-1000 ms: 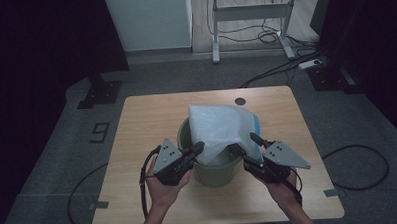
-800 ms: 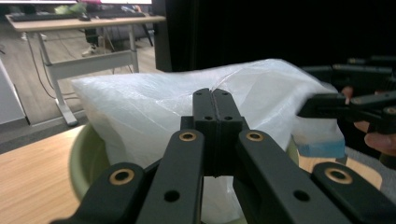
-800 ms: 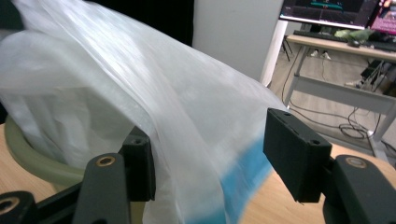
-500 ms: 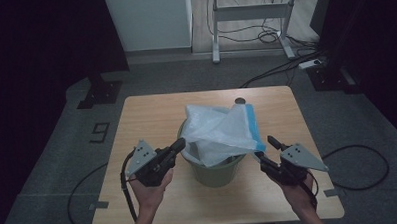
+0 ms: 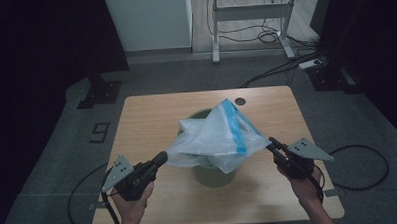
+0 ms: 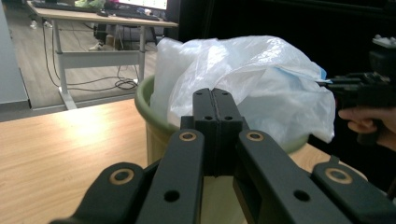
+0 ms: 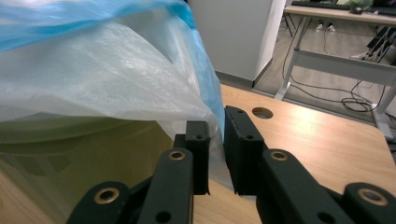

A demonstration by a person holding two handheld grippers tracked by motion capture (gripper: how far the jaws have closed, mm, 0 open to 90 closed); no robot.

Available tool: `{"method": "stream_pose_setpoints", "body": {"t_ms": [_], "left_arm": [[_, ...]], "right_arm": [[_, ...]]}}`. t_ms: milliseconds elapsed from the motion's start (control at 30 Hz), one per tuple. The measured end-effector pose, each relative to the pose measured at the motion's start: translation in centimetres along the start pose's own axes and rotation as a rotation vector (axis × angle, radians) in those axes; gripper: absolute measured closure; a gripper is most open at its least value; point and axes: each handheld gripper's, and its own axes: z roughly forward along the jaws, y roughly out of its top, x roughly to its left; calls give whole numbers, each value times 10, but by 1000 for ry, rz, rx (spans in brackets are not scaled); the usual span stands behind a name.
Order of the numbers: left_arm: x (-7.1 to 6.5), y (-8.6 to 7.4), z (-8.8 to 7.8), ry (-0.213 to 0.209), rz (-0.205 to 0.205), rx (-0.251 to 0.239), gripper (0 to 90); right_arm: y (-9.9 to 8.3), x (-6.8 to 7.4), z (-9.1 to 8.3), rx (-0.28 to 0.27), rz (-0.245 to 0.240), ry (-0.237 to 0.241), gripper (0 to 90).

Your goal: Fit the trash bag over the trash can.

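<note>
Left hand-held gripper (image 5: 162, 157) clenched on the plastic bag (image 5: 215, 136); right hand-held gripper (image 5: 270, 142), jaws just closing, with the bag's edge between them. Bag drapes over green bin (image 5: 208, 175) near the surface's (image 5: 146, 119) front edge.

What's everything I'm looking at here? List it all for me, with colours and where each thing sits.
plastic bag: one, translucent white with a blue strip, draped over the bin and stretched out to both sides
bin: one, olive green, at the middle of the table
table: one, light wood, with a round hole near its far edge
desk frame: one, pale grey, on the floor beyond the table, cables under it
white cabinet: one, at the back of the room
left gripper: one, black, jaws shut on the bag's left edge
right gripper: one, black, jaws just closing with the bag's right edge between them
hands: two, each holding a gripper at the near edge
</note>
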Motion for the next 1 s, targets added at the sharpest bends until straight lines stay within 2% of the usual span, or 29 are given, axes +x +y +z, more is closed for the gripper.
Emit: {"method": "stream_pose_setpoints", "body": {"t_ms": [167, 267, 433, 600, 700, 833, 1000], "left_arm": [[-3, -6, -3, -5, 3, 8, 900], [-5, -5, 1, -12, 7, 12, 900], [-10, -4, 4, -18, 13, 14, 900], [-12, -8, 5, -23, 10, 21, 899], [-11, -10, 5, -26, 8, 24, 899], [-11, -10, 6, -31, 10, 24, 899], [-11, -9, 5, -33, 13, 21, 899]], "right_arm": [[-3, -5, -14, -16, 24, 31, 474], [-3, -6, -32, -34, 44, 61, 388], [0, -3, -52, -59, 49, 99, 348], [13, 6, -54, -83, 52, 135, 311], [25, 14, -50, -107, 48, 156, 300], [42, 25, -37, -125, 53, 171, 294], [55, 38, -12, -104, 61, 202, 288]]}}
